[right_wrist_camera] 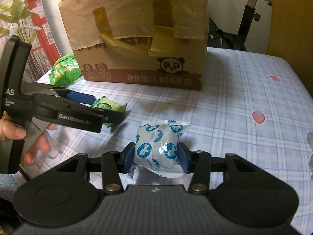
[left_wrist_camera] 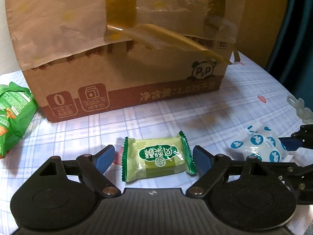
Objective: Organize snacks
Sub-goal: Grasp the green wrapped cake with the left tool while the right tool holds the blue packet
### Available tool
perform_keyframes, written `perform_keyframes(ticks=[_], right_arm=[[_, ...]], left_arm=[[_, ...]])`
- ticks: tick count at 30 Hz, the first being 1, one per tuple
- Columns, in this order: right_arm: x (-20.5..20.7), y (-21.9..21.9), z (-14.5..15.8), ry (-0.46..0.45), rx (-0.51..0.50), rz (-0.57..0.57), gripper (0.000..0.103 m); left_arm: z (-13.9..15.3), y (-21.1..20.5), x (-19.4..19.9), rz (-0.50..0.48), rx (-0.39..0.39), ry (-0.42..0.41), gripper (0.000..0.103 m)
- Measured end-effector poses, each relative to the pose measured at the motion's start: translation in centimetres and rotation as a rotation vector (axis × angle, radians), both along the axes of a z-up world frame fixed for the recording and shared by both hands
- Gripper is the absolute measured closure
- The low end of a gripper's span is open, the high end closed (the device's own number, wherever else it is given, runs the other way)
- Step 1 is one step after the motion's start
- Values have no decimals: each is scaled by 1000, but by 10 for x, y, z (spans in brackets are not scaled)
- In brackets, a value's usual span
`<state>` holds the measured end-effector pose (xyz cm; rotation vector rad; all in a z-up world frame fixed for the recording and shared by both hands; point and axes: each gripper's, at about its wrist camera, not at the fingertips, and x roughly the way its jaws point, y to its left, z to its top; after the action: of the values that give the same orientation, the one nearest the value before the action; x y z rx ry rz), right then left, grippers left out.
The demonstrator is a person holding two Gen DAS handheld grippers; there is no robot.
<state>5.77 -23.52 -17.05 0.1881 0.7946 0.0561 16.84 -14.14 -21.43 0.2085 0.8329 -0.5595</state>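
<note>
The green-wrapped snack (left_wrist_camera: 158,159) lies flat on the checked cloth of the desk (left_wrist_camera: 244,90), near the camera and in front of the cardboard box (left_wrist_camera: 125,62). The left tool (left_wrist_camera: 154,157) stands with its jaws apart, one blue pad on each side of the wrapper; the pads do not appear to press on it. Just to its right lies the white snack with blue print (right_wrist_camera: 158,146), and the right tool (right_wrist_camera: 156,157) is clamped on it, both pads against the wrapper's sides, the packet apparently resting on the cloth.

Judgement on the step in hand: the left tool should close across the body of the green-wrapped snack, not on the crimped ends, which would likely slip or fold. The pads should sit low and level before closing. The right tool's hold looks centred; a straight lift should keep the packet from swinging. The two tools work close together, so lifting one at a time would avoid a knock. The box's upper part is covered by taped paper; where the snacks are to go cannot be told.

Count: one green-wrapped snack, one white snack with blue print, one larger green bag (left_wrist_camera: 11,115) at far left beside the box, one cardboard box, two tools. A pale object at the right edge is too unclear to identify.
</note>
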Motion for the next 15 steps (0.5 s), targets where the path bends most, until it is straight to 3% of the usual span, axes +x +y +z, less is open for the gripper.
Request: perform_keyframes(ticks=[3, 8, 15], right_arm=[[0, 0, 1, 0, -3, -1, 54], [2, 1, 3, -7, -2, 6, 54], [6, 11, 7, -12, -16, 38, 54]], left_arm=[[-1, 4, -2, -12, -3, -16, 29], [2, 23, -2, 10, -48, -15, 41], [6, 44, -8, 62, -61, -6, 42]])
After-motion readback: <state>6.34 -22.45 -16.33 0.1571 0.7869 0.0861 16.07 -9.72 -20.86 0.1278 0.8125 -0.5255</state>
